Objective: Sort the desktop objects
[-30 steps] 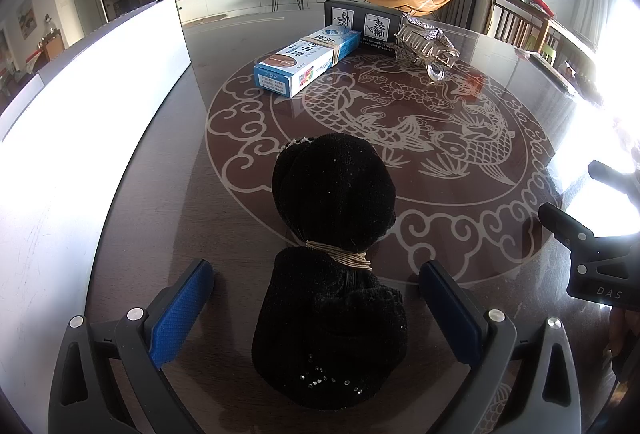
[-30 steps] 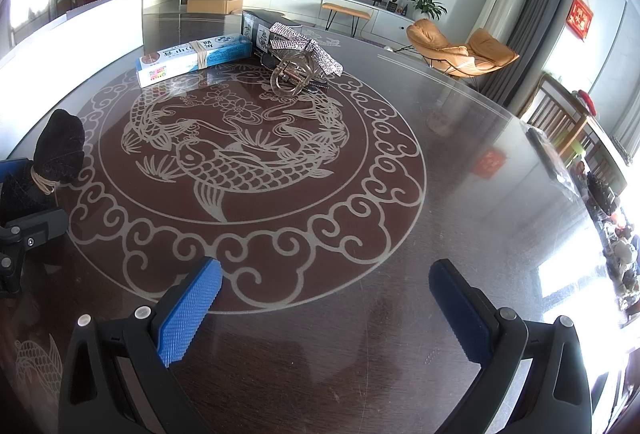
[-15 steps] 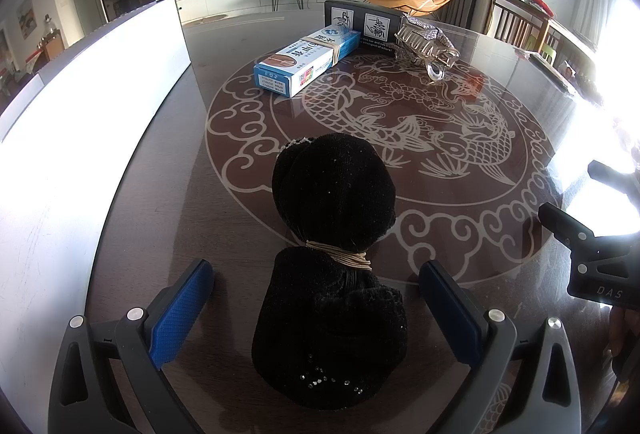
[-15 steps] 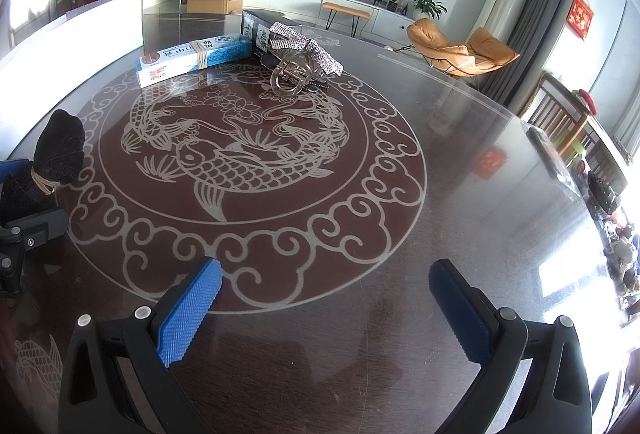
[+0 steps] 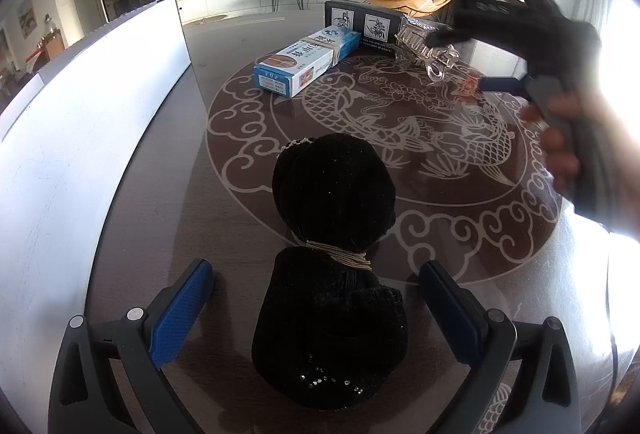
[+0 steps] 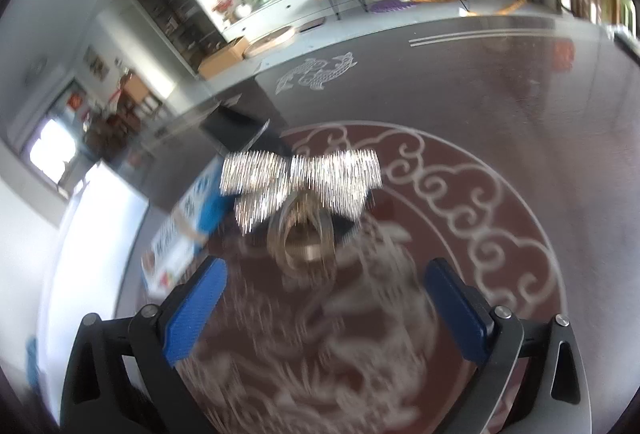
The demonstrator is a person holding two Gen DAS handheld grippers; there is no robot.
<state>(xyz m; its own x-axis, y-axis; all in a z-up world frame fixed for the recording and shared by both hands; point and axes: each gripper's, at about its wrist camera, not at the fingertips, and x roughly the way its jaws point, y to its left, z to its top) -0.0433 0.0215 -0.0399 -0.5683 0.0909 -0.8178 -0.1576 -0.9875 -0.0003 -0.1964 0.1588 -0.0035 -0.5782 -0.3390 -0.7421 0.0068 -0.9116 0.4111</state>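
A black velvet pouch [image 5: 332,266] tied with straw cord lies on the table between the jaws of my open left gripper [image 5: 316,302], not pinched. My right gripper [image 6: 324,306] is open and empty, hovering close before a glittery silver bow hair clip [image 6: 300,182] with a clear claw [image 6: 302,238]. The right gripper also shows blurred in the left wrist view [image 5: 520,46], above the clip [image 5: 424,46]. A blue and white long box [image 5: 308,62] lies at the far centre, a black box [image 5: 362,24] behind it.
The dark table [image 5: 160,194] carries a pale fish and cloud pattern. A white board [image 5: 80,138] runs along its left edge. The blue box shows left of the clip in the right wrist view [image 6: 180,234]. Living room furniture stands beyond.
My right gripper has swung quickly across the table to the far side and now faces the silver bow clip. The left gripper and the pouch have not moved.
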